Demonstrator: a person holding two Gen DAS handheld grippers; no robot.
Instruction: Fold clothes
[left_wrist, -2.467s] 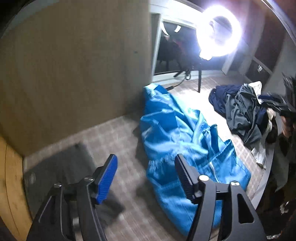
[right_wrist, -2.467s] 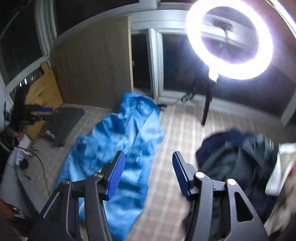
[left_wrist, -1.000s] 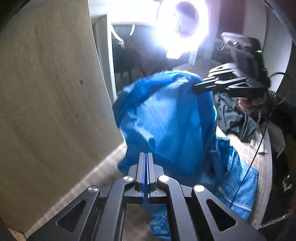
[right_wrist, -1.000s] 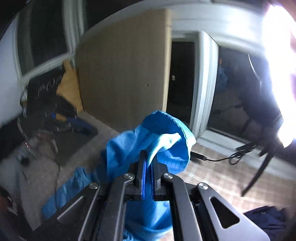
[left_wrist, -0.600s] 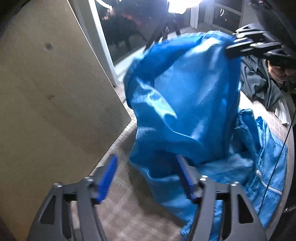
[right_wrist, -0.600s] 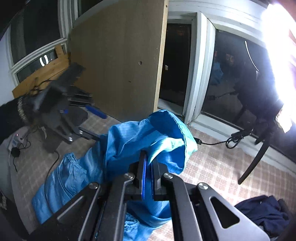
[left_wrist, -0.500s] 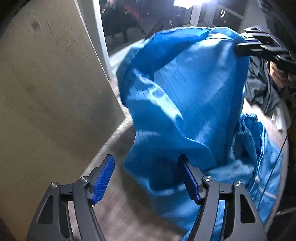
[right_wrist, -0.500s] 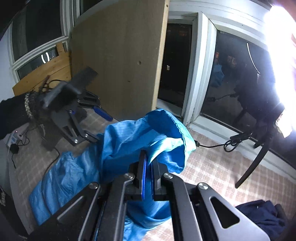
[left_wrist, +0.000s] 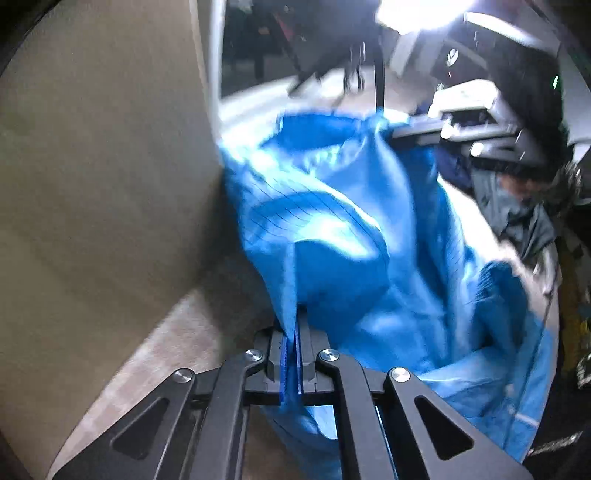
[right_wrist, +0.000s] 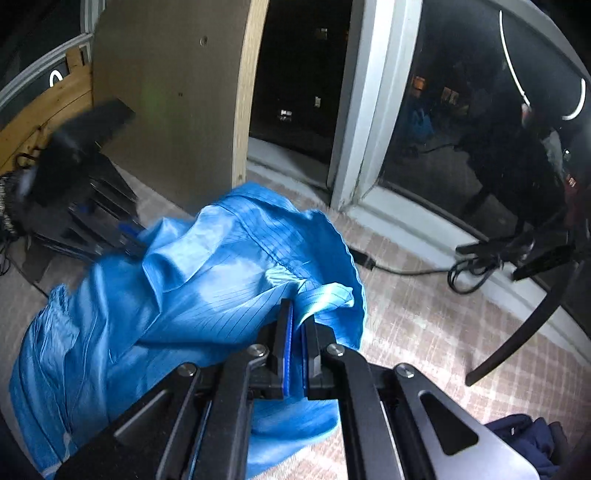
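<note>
Checked floor (right_wrist: 424, 325) under blue garment (right_wrist: 192, 288); only left view shows dark clothes (left_wrist: 517, 214).

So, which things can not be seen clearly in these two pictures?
- Left wrist view: the right gripper is motion-blurred; its fingertips are hidden by the blue garment.
- Right wrist view: the left gripper is blurred, its tips buried in fabric.
- The dark clothes pile is cut off by the frame edge.

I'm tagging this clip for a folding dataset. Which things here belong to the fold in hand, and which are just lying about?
In the job:
- blue garment
- left gripper, shut on it
- right gripper, shut on it

Lying about:
- dark clothes pile
- navy garment
- black cable
- wooden board
</note>
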